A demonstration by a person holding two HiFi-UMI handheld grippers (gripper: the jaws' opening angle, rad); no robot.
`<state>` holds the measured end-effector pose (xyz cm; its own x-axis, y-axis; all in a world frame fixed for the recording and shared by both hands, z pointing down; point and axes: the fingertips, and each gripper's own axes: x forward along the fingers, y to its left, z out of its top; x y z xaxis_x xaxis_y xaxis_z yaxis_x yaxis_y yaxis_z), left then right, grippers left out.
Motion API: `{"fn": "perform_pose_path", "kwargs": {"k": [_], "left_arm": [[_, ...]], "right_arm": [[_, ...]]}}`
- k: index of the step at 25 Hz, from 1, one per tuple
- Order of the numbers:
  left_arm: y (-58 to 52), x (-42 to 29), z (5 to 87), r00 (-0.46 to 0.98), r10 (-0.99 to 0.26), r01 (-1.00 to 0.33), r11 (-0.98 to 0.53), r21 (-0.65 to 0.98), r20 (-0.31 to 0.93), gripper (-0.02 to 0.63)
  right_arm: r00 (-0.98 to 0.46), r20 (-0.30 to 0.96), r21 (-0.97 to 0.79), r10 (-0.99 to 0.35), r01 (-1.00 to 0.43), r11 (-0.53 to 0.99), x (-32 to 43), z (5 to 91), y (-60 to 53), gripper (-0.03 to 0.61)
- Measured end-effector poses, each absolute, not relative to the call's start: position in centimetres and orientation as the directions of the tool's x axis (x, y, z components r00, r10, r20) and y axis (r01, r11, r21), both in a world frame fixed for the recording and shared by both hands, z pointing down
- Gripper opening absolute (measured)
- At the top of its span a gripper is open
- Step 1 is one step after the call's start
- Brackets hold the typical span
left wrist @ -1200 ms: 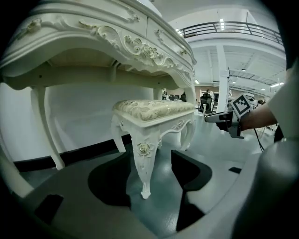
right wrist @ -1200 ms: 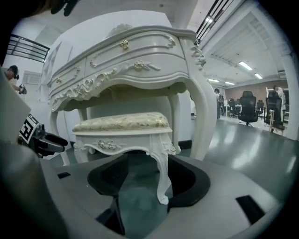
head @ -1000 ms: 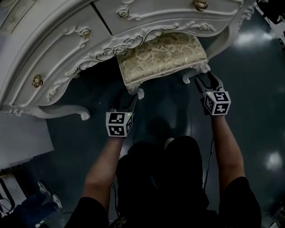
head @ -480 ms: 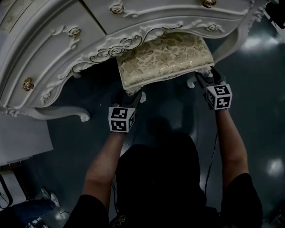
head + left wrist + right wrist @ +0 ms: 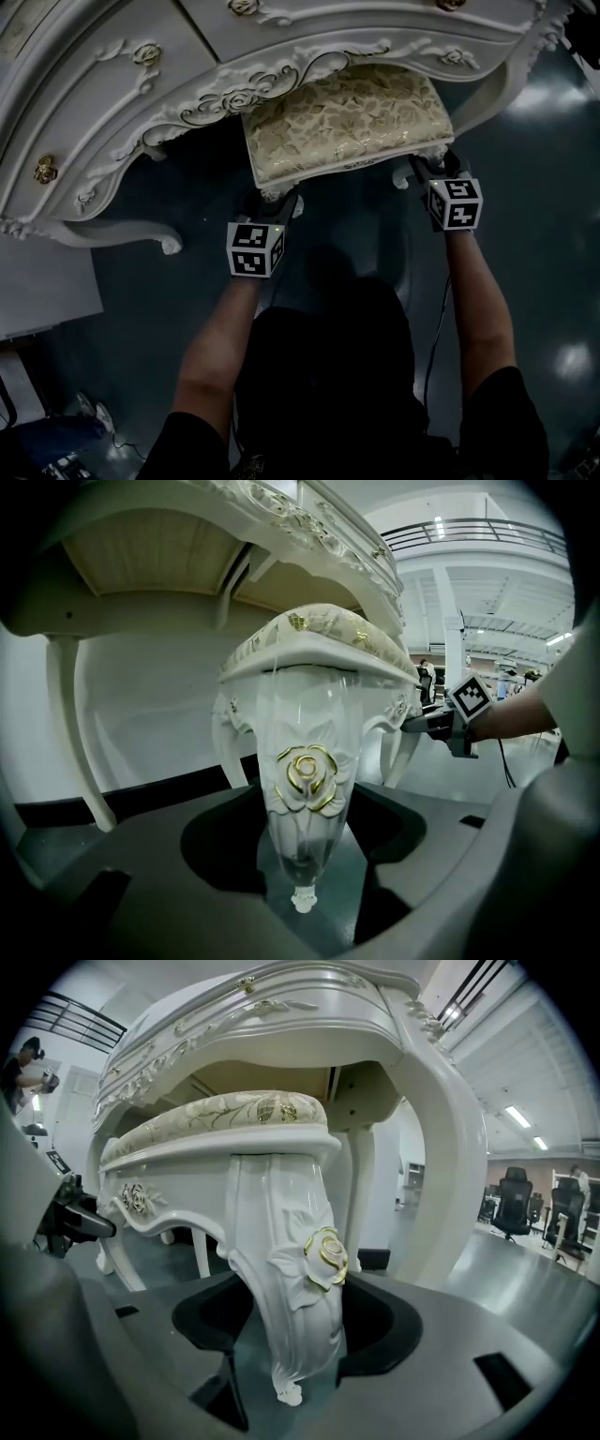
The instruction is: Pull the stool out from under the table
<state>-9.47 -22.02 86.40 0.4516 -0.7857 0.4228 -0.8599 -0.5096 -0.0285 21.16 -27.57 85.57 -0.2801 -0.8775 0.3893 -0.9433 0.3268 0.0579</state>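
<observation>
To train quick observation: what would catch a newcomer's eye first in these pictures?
The carved white table, top of the head view, with the gold-cushioned stool tucked under it. The left gripper has one rose-carved leg between its jaws, the right gripper another; the latter's jaws have just been closing.

The stool [image 5: 347, 117] has a seat of cream cloth woven with a gold leaf pattern, faintly shiny. Its legs [image 5: 291, 1269] are smooth, glossy white, each with a carved rose edged in gilt. The table [image 5: 112, 103] has the same glossy white carved finish, shiny gold-coloured knobs [image 5: 45, 170] and an underside of bare, matt pale wood. The floor [image 5: 544, 234] is dark, smooth and polished, mirroring ceiling lights.
</observation>
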Motion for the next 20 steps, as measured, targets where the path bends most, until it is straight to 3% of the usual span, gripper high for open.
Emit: {"fn": "perform_pose_path", "kwargs": {"k": [12, 17, 20], "left_arm": [[-20.8, -9.9, 86.6, 0.448, -0.778, -0.863, -0.506, -0.016, 0.441, 0.278], [-23.7, -9.3, 88.1, 0.506, -0.789, -0.842, -0.539, 0.001, 0.348, 0.278], [-23.7, -9.1, 88.0, 0.505, -0.786, -0.843, -0.537, 0.011, 0.357, 0.278]], "right_arm": [[-0.276, 0.388, 0.057, -0.88, -0.945, 0.322, 20.8, 85.8, -26.4, 0.296], [-0.209, 0.34, 0.141, -0.917, -0.953, 0.27, 21.6, 84.9, -27.9, 0.296], [-0.209, 0.366, 0.147, -0.907, -0.949, 0.278, 22.1, 85.3, -27.9, 0.296]]}}
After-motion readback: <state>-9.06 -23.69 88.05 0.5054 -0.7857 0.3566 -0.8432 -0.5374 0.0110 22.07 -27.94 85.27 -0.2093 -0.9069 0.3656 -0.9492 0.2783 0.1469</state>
